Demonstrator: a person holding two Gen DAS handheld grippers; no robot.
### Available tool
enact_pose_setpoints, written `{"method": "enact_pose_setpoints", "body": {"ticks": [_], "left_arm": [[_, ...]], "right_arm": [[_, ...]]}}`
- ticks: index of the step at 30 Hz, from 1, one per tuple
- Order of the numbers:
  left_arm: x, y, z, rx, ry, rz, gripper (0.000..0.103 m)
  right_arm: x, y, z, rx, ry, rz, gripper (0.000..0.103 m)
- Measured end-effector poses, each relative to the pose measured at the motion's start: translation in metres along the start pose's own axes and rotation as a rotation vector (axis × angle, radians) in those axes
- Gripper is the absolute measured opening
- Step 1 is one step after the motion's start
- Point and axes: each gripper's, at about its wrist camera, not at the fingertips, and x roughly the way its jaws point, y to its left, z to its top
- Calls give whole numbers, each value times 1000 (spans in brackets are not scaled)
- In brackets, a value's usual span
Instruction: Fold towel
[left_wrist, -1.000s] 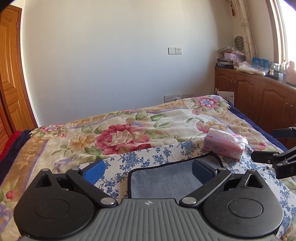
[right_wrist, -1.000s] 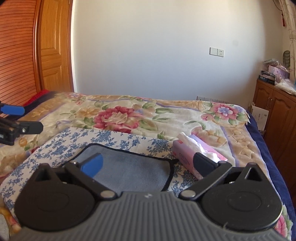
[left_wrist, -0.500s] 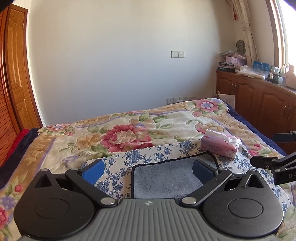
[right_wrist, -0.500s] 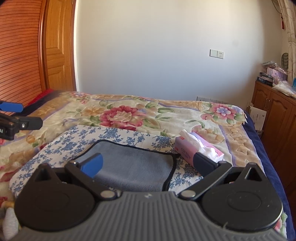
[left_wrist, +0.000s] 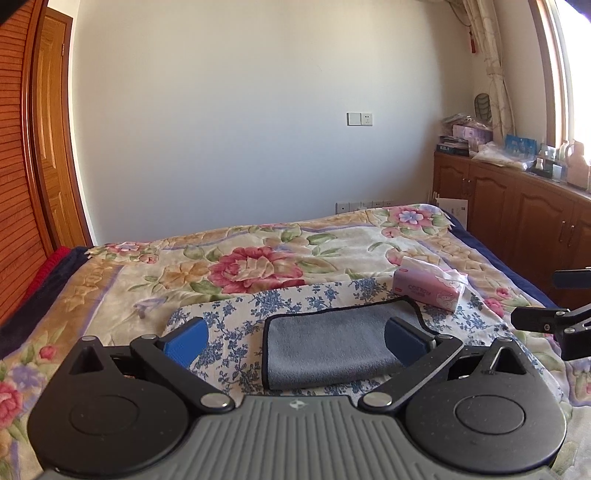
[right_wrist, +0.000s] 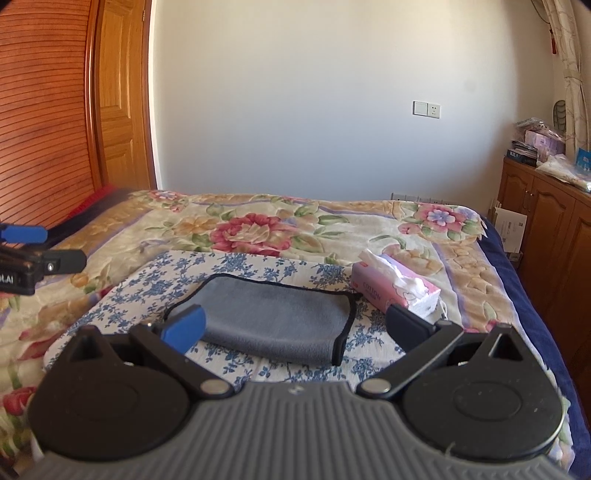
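With the folded grey towel (left_wrist: 332, 347) lying between and ahead of the wide, empty jaws of the left gripper (left_wrist: 295, 339) and right gripper (right_wrist: 295, 325), the fold is apparently finishing, requiring only a retreat.

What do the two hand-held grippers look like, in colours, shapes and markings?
The left gripper and the right gripper look alike: a ribbed grey body with a small white logo, two round black discs, black link bars with silver rivets, and blue finger pads; the pad on the other finger looks darker, in shade. Seen from the right wrist view, the left gripper bears white letters "OLAI". No cables or sleeves are visible.
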Motion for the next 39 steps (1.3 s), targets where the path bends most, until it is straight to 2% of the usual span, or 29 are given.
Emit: {"method": "enact_pose_setpoints", "body": {"ticks": [11,20,39], "left_arm": [[-21,-2,-30,-8,21,0,103],[-28,-7,-60,26,38,19,103],[-33,-9,-107,-27,94,0,103]], "right_arm": [[-17,11,-18,10,1,13,103],[-22,20,-41,8,33,19,103],[-38,27,-71,45,60,17,103]]}}
